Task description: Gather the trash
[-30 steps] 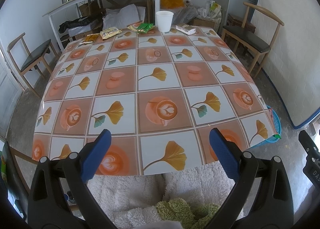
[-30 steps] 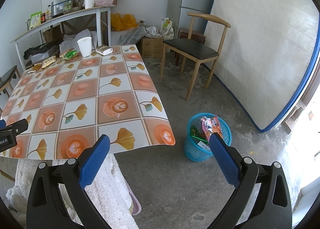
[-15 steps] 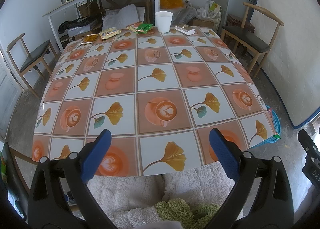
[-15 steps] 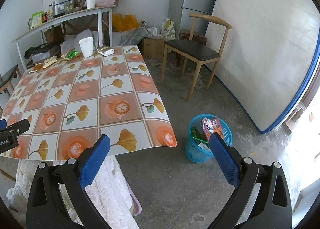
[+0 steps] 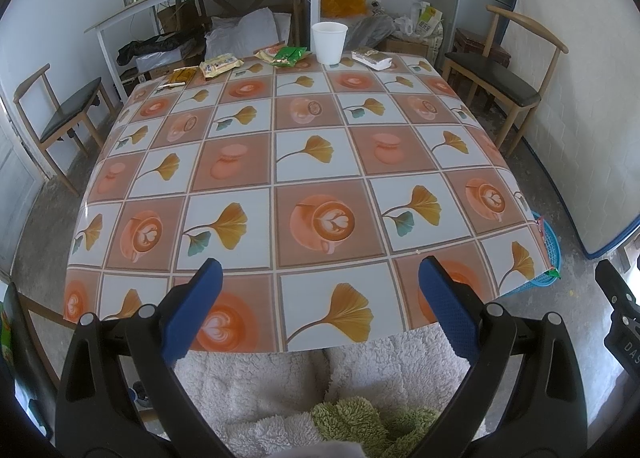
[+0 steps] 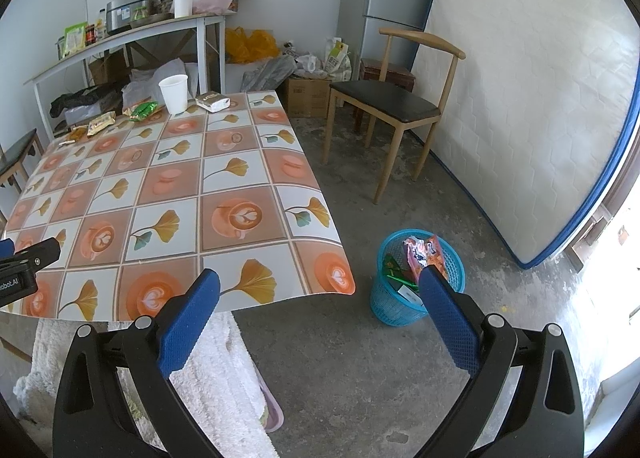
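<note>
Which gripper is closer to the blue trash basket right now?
Right. The right gripper hangs over the floor beside the blue basket; the left gripper sits over the table's near edge, farther away.

The table (image 5: 304,178) had a glossy checked cloth with ginkgo leaves and latte cups printed on it. Everything on it sat along the far edge: a white paper cup (image 5: 329,42), a green snack packet (image 5: 290,55) just beside it, a white wrapped packet (image 5: 371,57) on the other side, plus a yellow wrapper (image 5: 221,65) and a brownish one (image 5: 182,76) further left.
</note>
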Available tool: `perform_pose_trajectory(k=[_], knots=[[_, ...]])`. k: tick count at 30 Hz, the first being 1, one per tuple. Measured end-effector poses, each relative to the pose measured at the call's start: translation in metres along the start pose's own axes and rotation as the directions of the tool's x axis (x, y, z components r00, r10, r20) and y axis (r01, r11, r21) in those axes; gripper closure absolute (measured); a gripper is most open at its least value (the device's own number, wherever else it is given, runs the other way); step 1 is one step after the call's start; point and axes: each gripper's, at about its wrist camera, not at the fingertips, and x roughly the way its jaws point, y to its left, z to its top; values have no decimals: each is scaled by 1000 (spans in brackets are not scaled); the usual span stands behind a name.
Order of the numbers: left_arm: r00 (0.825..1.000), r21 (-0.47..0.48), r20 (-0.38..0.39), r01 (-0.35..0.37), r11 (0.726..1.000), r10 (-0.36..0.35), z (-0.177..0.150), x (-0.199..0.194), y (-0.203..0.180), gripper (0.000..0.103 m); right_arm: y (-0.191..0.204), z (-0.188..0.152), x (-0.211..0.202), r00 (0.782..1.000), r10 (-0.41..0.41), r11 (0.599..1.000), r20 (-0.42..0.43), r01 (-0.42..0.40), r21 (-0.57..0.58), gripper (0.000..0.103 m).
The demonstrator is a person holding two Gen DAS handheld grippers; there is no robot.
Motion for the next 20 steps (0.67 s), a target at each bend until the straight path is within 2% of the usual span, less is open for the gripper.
perform_pose_trajectory(k=[20], knots=[[1000,21,16,9,1000,-9,3,0,0,8,2,0,0,1000,1,1000,1,-1,-2,6]])
